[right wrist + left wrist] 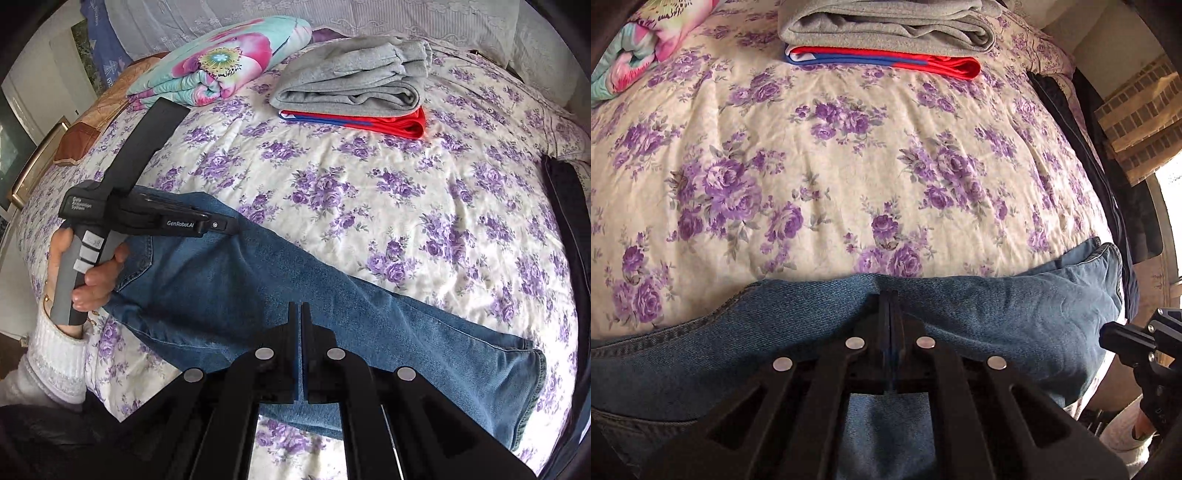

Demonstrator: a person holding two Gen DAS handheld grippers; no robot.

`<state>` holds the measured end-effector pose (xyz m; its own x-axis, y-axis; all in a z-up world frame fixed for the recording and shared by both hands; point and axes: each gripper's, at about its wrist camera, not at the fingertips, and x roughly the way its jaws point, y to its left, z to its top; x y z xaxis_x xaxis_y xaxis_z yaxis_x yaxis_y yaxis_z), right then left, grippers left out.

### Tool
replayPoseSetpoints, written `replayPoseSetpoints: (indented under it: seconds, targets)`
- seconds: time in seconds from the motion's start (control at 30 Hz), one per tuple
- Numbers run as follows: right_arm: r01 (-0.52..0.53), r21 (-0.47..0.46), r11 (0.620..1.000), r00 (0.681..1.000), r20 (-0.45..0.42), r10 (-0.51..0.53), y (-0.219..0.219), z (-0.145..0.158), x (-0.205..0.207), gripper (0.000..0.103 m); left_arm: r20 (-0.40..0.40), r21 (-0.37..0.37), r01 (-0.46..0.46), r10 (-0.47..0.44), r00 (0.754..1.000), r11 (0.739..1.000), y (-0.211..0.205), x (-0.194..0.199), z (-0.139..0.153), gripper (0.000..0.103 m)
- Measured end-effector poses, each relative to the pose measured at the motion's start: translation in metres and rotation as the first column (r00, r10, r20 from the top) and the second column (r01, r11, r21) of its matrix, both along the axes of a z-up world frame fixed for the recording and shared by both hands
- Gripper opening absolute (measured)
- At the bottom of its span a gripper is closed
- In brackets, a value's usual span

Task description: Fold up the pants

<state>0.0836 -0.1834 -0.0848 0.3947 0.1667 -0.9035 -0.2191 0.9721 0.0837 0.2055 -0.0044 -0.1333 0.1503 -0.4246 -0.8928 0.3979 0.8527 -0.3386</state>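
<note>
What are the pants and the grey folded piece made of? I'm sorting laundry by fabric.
The pants look like blue denim: diagonal twill weave, faded matte surface, stitched seams and hem. The grey folded piece looks like soft knit jersey or fleece, heathered and matte, folding in thick rounded rolls; the exact fibre cannot be told.

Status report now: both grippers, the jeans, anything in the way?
Left gripper shut, right gripper shut, both over the jeans; a grip on denim cannot be told. Jeans lie lengthwise on the floral bedspread. Folded clothes stack far off, clear.
</note>
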Motion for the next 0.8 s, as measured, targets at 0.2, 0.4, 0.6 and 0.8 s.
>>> replayPoseSetpoints:
  seconds: [0.2, 0.4, 0.6, 0.8]
  targets:
    - [0.077, -0.046, 0.996, 0.996, -0.05, -0.079, -0.011, -0.061, 0.046, 0.0, 0.036, 0.015, 0.009, -0.009, 0.999, 1.0, -0.001, -0.002, 0.001, 0.002]
    - [0.09, -0.075, 0.993, 0.995, -0.035, -0.092, -0.004, -0.049, 0.047, 0.0, 0.033, 0.0, 0.022, -0.022, 0.999, 1.0, 0.0, -0.001, 0.0, 0.002]
    - [0.159, 0.162, 0.974, 0.987, 0.007, -0.162, -0.024, -0.005, -0.026, 0.051, 0.038, -0.003, 0.03, -0.03, 0.999, 1.0, 0.002, -0.001, 0.0, 0.002]
    - [0.22, 0.36, 0.906, 0.972, -0.004, -0.235, -0.021, -0.014, -0.094, 0.051, 0.071, 0.02, 0.054, -0.055, 0.996, 0.998, -0.003, -0.006, 0.001, 0.002]
